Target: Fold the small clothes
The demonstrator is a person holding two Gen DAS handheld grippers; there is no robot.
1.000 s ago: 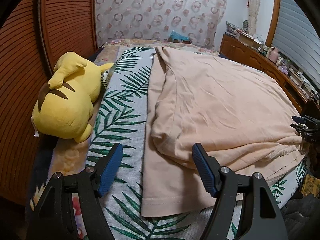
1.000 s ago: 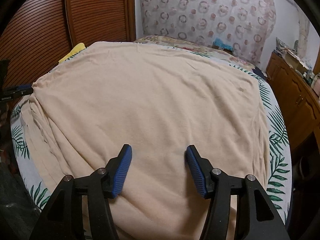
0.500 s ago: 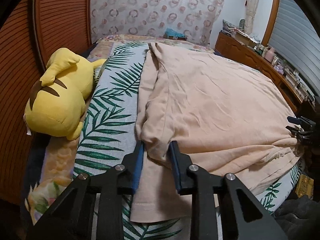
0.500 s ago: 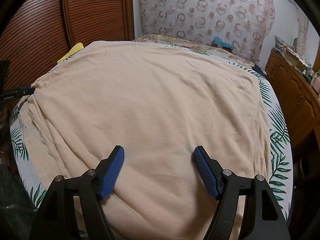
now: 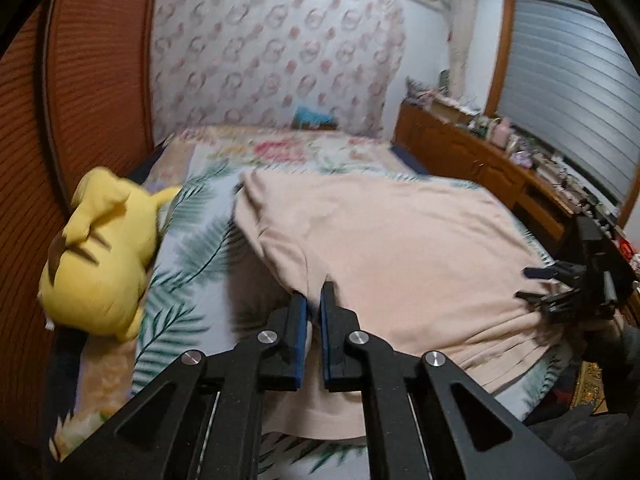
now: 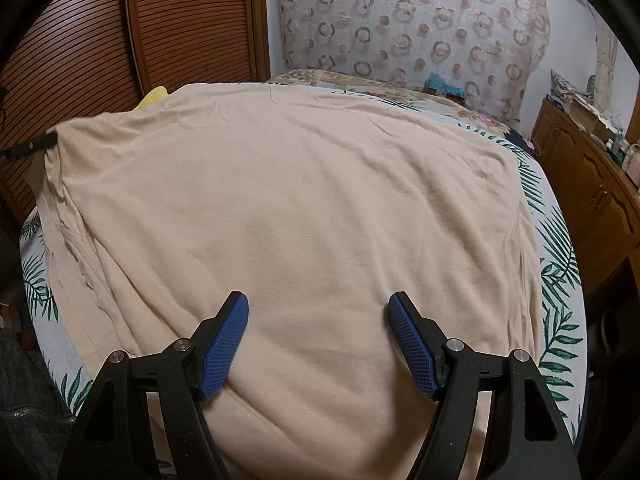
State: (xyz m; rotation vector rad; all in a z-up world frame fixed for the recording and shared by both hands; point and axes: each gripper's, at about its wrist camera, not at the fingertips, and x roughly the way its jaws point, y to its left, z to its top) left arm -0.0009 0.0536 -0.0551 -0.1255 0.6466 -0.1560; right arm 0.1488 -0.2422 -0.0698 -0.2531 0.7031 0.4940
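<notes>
A peach-coloured garment [image 5: 400,248] lies spread over the leaf-print bedspread [image 5: 192,248]. My left gripper [image 5: 314,292] is shut on the garment's left edge and holds that edge lifted off the bed. My right gripper [image 6: 318,308] is open, its blue pads just above the garment [image 6: 300,200] near its front edge, holding nothing. The right gripper also shows at the right edge of the left wrist view [image 5: 560,288]. The left gripper's tip shows at the far left of the right wrist view [image 6: 32,146], pinching the cloth corner.
A yellow plush toy [image 5: 100,256] lies on the bed's left side against the wooden slatted wardrobe [image 5: 80,80]. A wooden dresser with clutter [image 5: 500,168] runs along the right. A patterned curtain [image 6: 400,20] hangs behind the bed.
My left gripper closed on the garment's left edge and has lifted it up and back. My right gripper opened wider and stayed over the garment's front.
</notes>
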